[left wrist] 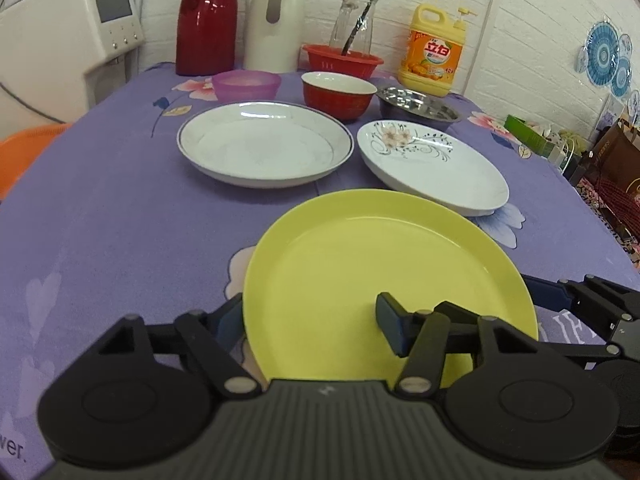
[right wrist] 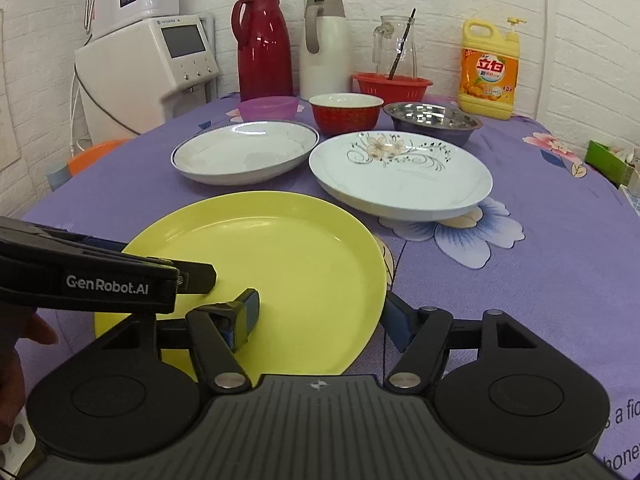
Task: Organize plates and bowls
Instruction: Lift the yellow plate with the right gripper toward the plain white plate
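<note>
A yellow plate lies on the purple tablecloth nearest me. My left gripper straddles its left rim, one finger outside the edge and the other over the plate's inside, with a wide gap, so it is open. My right gripper straddles the right rim the same way and is also open. Behind stand a blue-rimmed white plate and a floral plate. Further back are a purple bowl, a red bowl and a steel bowl.
Along the back wall stand a red thermos, a white thermos, a glass jar behind a red basket, and a detergent bottle. A water dispenser and an orange stool are at the left.
</note>
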The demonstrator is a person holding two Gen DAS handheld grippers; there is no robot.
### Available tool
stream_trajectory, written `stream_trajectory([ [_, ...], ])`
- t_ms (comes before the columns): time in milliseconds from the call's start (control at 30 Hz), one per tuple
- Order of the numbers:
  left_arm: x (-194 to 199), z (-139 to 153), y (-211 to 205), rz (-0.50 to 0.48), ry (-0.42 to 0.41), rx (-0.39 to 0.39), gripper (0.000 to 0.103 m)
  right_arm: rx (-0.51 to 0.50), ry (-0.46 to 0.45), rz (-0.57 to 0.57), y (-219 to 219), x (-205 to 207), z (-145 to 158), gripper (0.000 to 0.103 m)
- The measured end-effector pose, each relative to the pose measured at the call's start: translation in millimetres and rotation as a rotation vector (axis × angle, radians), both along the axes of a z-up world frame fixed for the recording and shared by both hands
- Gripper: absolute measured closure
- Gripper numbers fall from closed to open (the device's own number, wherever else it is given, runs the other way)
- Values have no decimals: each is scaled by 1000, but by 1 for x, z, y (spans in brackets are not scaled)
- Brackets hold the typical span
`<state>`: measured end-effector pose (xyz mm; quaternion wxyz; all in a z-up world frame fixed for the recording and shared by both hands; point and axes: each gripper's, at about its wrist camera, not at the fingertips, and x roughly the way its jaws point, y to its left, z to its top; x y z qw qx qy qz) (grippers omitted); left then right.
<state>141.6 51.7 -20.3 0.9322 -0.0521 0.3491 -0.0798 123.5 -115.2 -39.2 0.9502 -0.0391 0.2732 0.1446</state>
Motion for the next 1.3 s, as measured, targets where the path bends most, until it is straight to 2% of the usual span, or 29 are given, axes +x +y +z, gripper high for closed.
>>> stream_trajectory([
  [100, -3, 6, 12, 37, -3, 25, 45, 8, -22, 26, 14, -1, 5, 0],
  [367, -14, 2, 62, 158, 38, 46, 45, 20, 12, 151, 64, 9, -2, 0],
  [533, -3, -8, 66, 151, 54, 45, 45, 6, 43, 141, 72, 17, -9, 0],
  [767, 13, -11, 62, 132, 28, 51, 45, 12, 58, 120, 70, 30, -11, 0],
  [867, 13, -12, 64, 126, 19, 43, 43, 16, 55, 126, 68, 30, -11, 0],
  [900, 13, -12, 65, 122, 19, 40, 39, 24, 60, 130, 67, 31, -11, 0],
  [967, 14, -11, 70, 120, 27, 16, 32, 55, 78, 145, 59, 33, -8, 0],
  [1067, 14, -5, 86, 134, 23, -82, 32, 158, 66, 97, 35, 38, 3, 0],
  [1167, 17, -5, 91, 173, 26, -75, 32, 277, 82, 45, 12, 58, 11, 0],
  [1300, 19, -8, 87, 178, 45, -78, 32, 398, 148, 71, 11, 86, 9, 0],
])
